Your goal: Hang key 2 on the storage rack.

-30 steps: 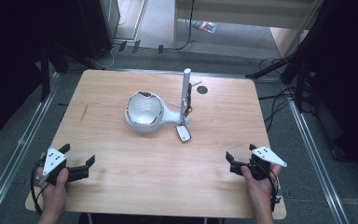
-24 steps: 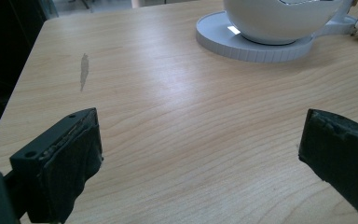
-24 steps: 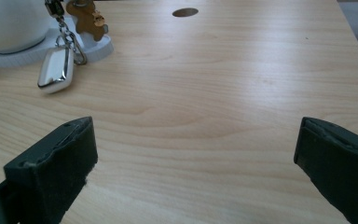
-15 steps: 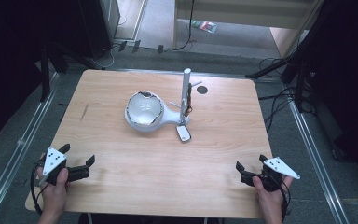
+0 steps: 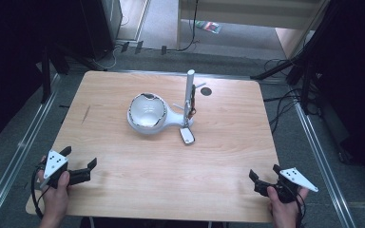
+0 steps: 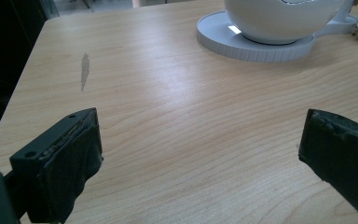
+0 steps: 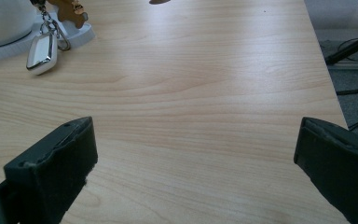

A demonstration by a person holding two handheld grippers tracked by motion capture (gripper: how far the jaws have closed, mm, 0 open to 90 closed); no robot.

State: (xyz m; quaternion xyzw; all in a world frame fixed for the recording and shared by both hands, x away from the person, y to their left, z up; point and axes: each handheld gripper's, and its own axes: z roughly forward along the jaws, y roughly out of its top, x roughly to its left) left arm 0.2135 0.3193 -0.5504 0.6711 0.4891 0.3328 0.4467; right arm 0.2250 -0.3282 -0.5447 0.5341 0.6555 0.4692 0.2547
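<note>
Nearest the person, both grippers sit low at the table's [image 5: 123,190] near edge. Left gripper [image 5: 86,169] at the near-left corner, jaws spread wide w/ nothing between them; right gripper [image 5: 259,181] at the near-right corner, likewise spread and empty. Both well apart from anything on the wood.

Mid-table, nearest the right gripper: a small white key fob [image 5: 187,136] lying flat, chained to a brownish charm [image 7: 72,9] by a metal ring. It lies just beside the foot of a white stand [image 5: 188,97] w/ an upright post and short pegs. Probably light, hard-shelled, a bit slick; the chain is floppy, so the fob would dangle if lifted. Best hold is likely across the fob's long sides, or the ring.

Left of that, a glossy white bowl-like dome [image 5: 147,112] on a ribbed round base [image 6: 247,44], joined to the stand by a neck. Looks rigid, smooth, maybe fragile; base rim seems the safer grip.
</note>
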